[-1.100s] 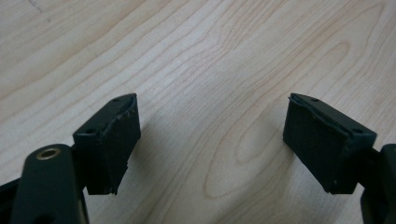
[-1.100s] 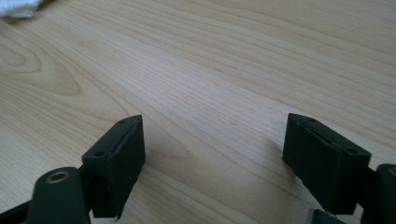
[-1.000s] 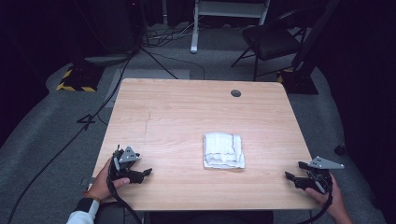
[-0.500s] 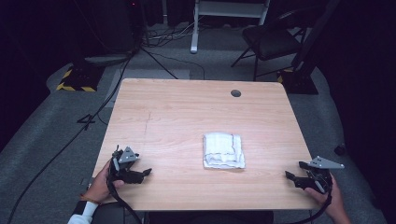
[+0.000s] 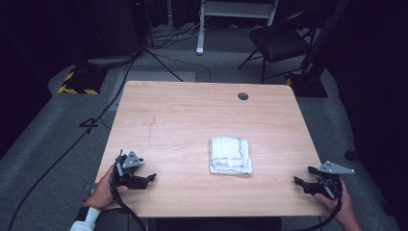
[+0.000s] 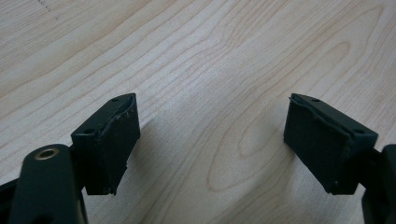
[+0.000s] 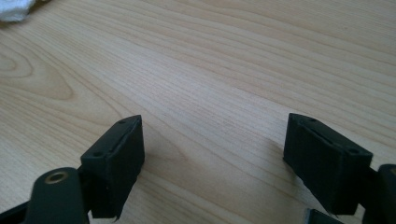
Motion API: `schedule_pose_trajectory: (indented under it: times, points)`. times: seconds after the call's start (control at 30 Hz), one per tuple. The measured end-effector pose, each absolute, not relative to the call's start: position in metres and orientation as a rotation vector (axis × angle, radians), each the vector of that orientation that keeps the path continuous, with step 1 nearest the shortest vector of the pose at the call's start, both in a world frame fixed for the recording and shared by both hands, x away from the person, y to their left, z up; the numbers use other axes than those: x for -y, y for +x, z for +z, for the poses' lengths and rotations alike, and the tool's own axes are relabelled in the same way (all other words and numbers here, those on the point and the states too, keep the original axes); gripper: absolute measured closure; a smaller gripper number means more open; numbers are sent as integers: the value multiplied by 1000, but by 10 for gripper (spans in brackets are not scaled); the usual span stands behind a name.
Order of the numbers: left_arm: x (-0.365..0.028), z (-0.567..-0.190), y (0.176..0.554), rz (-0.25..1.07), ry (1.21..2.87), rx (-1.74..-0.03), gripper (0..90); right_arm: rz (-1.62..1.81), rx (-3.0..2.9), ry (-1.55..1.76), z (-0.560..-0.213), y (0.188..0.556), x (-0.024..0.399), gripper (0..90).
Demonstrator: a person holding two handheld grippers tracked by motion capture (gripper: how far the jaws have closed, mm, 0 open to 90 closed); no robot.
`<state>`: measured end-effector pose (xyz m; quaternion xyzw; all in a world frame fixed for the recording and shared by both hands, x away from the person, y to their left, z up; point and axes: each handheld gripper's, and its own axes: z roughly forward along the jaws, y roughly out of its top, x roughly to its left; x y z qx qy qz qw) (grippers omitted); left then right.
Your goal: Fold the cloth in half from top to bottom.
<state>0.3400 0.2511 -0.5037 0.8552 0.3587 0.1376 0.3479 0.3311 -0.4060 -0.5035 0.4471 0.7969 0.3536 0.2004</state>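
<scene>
A folded white cloth (image 5: pixel 230 155) lies flat on the light wooden table (image 5: pixel 192 120), a little right of the middle and toward the person's edge. Nothing rests on it and nothing touches it.

The left gripper (image 5: pixel 144 179) sits low at the near left corner of the table, held in the person's left hand (image 5: pixel 103 191), its jaws spread wide with nothing between them; in the left gripper view (image 6: pixel 212 140) only bare wood grain lies between the two black pads. It is well apart from the cloth, with open tabletop between them.

The right gripper (image 5: pixel 304 184) sits at the near right corner, held in the right hand (image 5: pixel 342 211), its grey three-cornered plate on top. Its jaws are also spread and hold nothing; in the right gripper view (image 7: pixel 212 158) a white corner of the cloth (image 7: pixel 14 9) shows at the far upper left, with plain table in between.

A small dark round hole (image 5: pixel 243 96) sits in the table near the far edge, well clear of the cloth. Beyond the table, on the grey floor, stand a dark chair (image 5: pixel 279 43), a white stand (image 5: pixel 235 14), loose cables (image 5: pixel 163 53) and a block with yellow and black stripes (image 5: pixel 77 84). Nothing stands between either gripper and the cloth
</scene>
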Motion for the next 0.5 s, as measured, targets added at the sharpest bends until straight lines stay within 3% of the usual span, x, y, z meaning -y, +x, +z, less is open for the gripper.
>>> schedule_pose_trajectory:
  times: [0.5]
  points:
    - [-251,-504,340,357,2217,-930,188,988,-2229,1246,-503,331,406,208]
